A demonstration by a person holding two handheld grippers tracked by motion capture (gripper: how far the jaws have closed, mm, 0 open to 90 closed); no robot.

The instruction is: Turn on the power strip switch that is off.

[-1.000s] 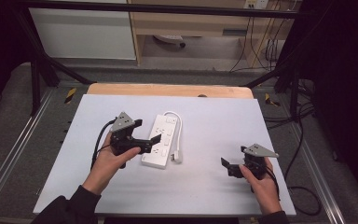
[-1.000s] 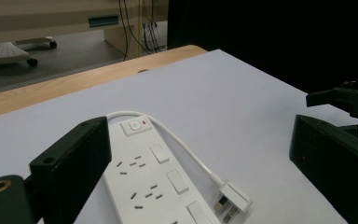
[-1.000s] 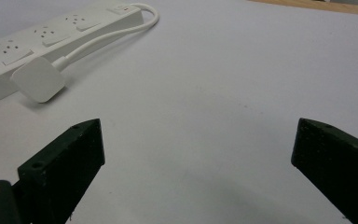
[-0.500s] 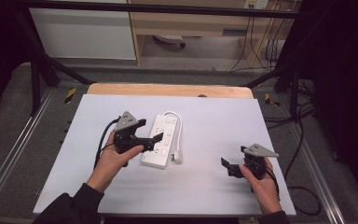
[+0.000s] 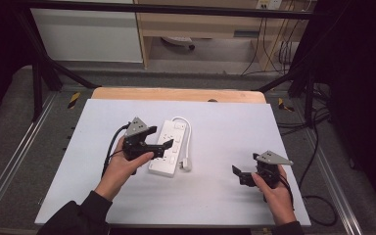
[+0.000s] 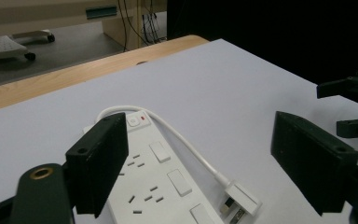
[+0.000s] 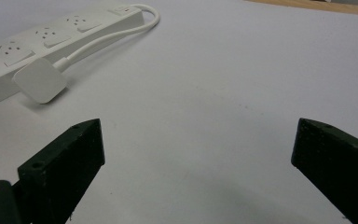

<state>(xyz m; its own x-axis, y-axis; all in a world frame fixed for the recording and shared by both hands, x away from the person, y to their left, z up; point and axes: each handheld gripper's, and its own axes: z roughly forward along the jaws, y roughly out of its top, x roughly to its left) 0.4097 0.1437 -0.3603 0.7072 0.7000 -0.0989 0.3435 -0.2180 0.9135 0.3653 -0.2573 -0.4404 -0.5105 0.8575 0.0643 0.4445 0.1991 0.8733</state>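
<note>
Your left gripper (image 5: 160,145) hovers over the white power strip (image 5: 168,149), jaws just closing but apart, gripping nothing. Your right gripper (image 5: 238,175) rests released on the worktop (image 5: 215,122), well apart.

White is noted for the power strip (image 5: 167,148), its cord (image 6: 186,140) and plug (image 7: 40,80); a red indicator (image 6: 143,118) is seen. The table (image 5: 225,122) is pale grey.

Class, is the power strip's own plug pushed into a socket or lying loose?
Loose: the plug lies on the table beside the strip.
</note>
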